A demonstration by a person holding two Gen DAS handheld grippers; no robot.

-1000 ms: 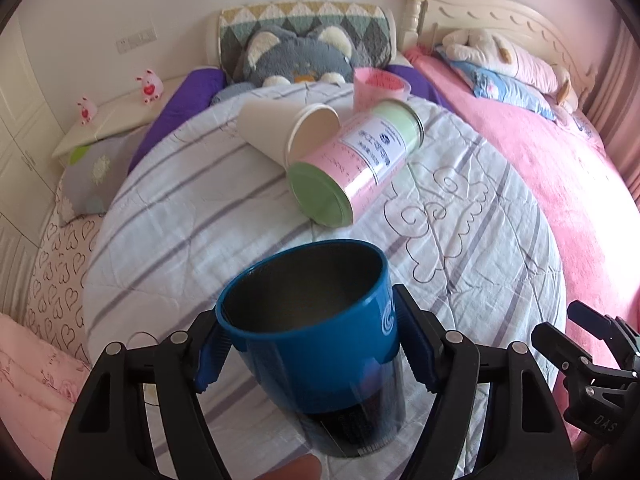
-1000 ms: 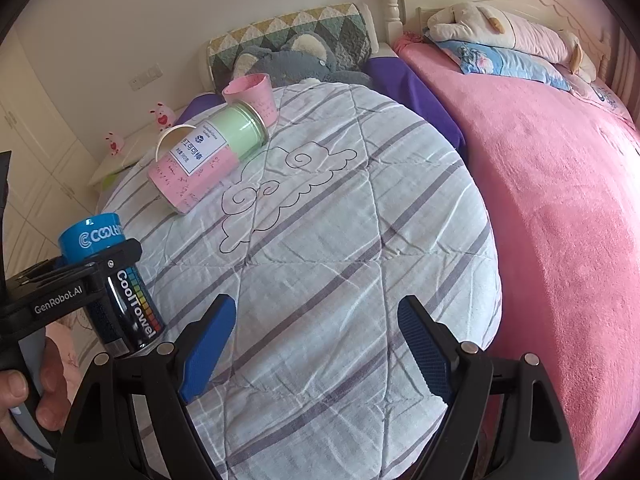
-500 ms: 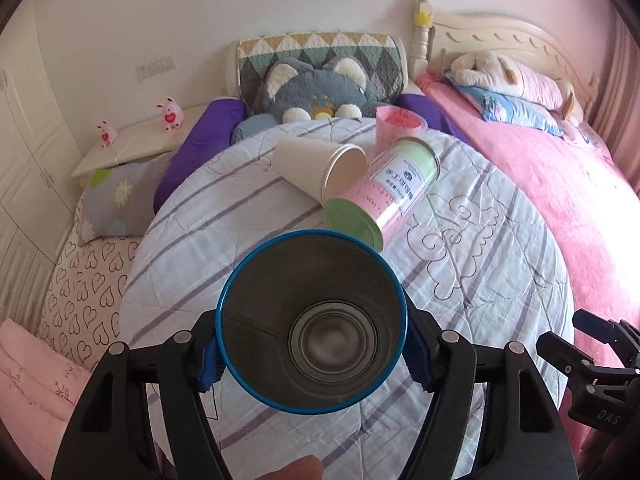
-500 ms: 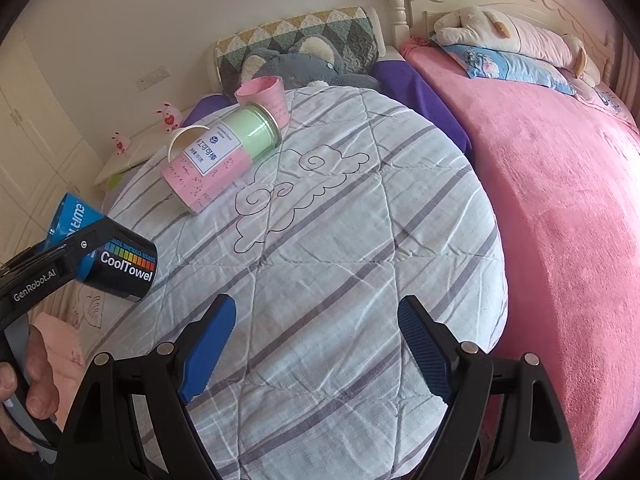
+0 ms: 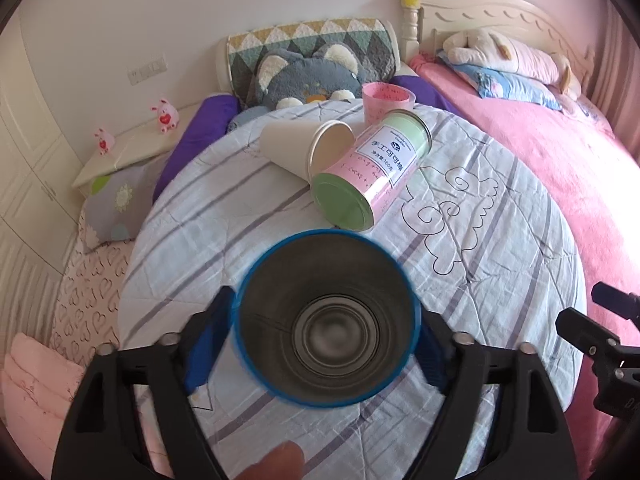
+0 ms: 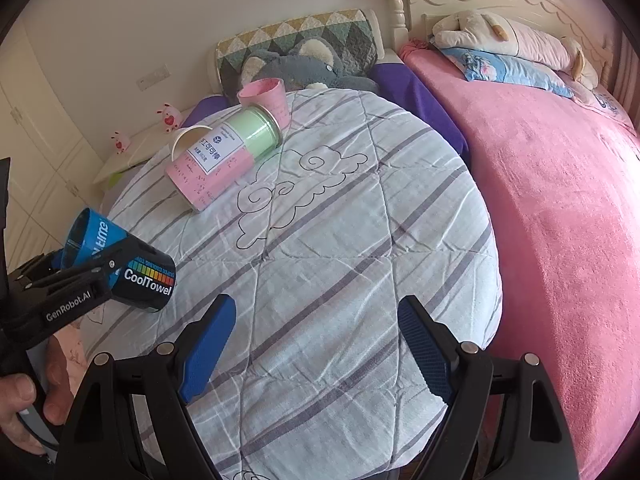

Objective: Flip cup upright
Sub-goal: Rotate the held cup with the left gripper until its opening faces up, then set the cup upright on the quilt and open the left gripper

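The left gripper (image 5: 326,344) has its jaws clamped on the sides of the blue cup (image 5: 326,316), held in the air above the near part of the round desk (image 6: 360,240) and tipped on its side, mouth toward the wrist camera so the steel inside shows. From the right wrist view the cup (image 6: 120,264) reads "CoolTowel" on its dark base, and the gripper arm reads "GenRobot.AI". The right gripper (image 6: 316,344) hangs with jaws spread wide and nothing between them, over the desk's near edge. The middle of the striped cloth lies bare. Farther back a pink-and-green canister (image 5: 370,172) lies on its side, touching a tipped paper cup (image 5: 308,150); a pink cup (image 5: 386,100) stands at the far edge.
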